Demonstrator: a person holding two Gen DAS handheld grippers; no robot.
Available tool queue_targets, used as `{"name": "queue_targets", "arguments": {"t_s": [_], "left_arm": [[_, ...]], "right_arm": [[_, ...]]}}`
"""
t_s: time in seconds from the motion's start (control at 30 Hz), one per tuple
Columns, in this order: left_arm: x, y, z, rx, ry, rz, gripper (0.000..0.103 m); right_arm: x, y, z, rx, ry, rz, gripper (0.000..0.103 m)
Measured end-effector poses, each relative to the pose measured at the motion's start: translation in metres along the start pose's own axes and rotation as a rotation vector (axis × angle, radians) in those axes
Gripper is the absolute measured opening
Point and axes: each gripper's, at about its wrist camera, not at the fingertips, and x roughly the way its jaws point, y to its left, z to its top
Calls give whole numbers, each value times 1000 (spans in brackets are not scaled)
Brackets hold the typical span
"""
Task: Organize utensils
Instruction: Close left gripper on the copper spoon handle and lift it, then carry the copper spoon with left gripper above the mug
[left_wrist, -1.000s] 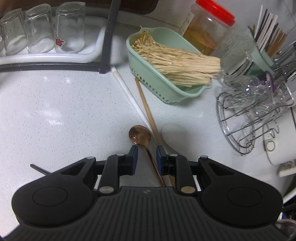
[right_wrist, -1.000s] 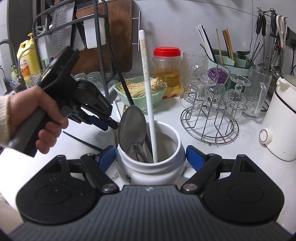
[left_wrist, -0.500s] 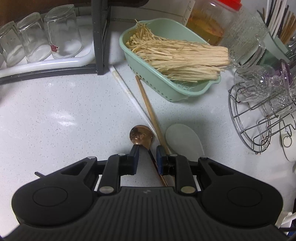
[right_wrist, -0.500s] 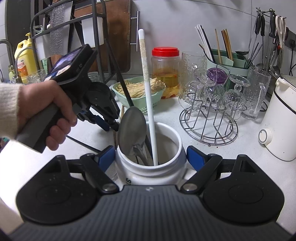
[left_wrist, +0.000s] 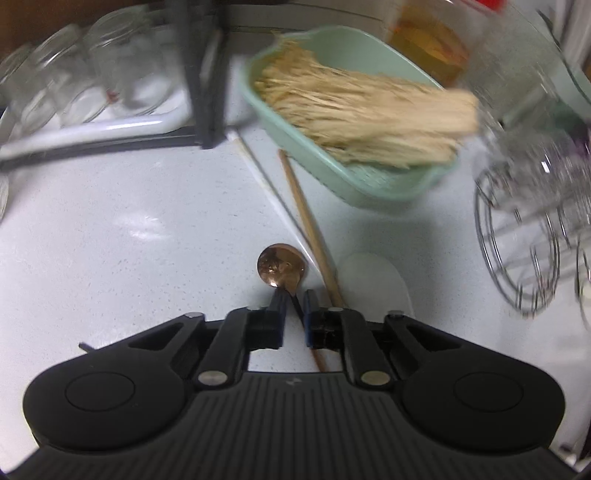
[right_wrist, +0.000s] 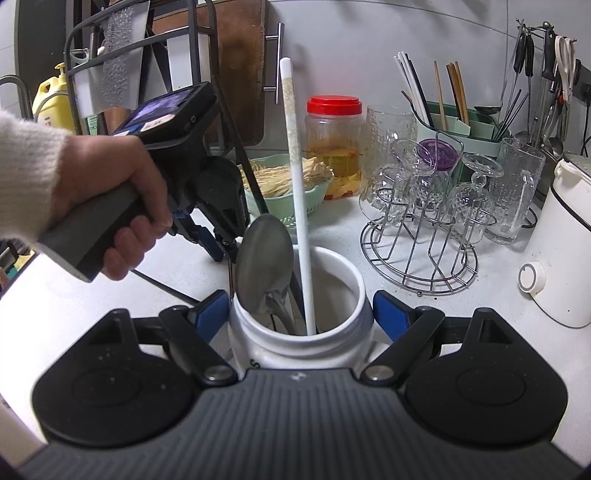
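Left wrist view, left gripper (left_wrist: 294, 299) jaws now closing around copper spoon (left_wrist: 281, 265) handle, right jaws unchanged astride white jar (right_wrist: 299, 332).

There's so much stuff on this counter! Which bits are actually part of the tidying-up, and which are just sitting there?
In the job: copper spoon, wooden chopstick, white chopstick, white spoon, white jar, left gripper, right gripper.

Just about: green basket, glass rack, red-lidded jar.
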Motion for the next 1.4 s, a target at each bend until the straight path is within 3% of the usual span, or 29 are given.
{"name": "queue_targets", "arguments": {"t_s": [0.3,0.53,0.83,1.03,1.4], "left_arm": [[0,-7,2,66,-38,47,3],[-11,3,-11,43,-65,14,3],[-59,11,-40,47,-189,-51,3],[-85,15,-56,37,-263,-87,3],[-119,23,-75,13,-374,-176,3]], "right_arm": [[4,-2,2,-14,20,14,88],[4,-3,3,-31,21,28,88],[4,-3,4,-58,17,32,86],[7,-4,3,-72,20,12,98],[7,-8,0,-79,43,51,99]]}}
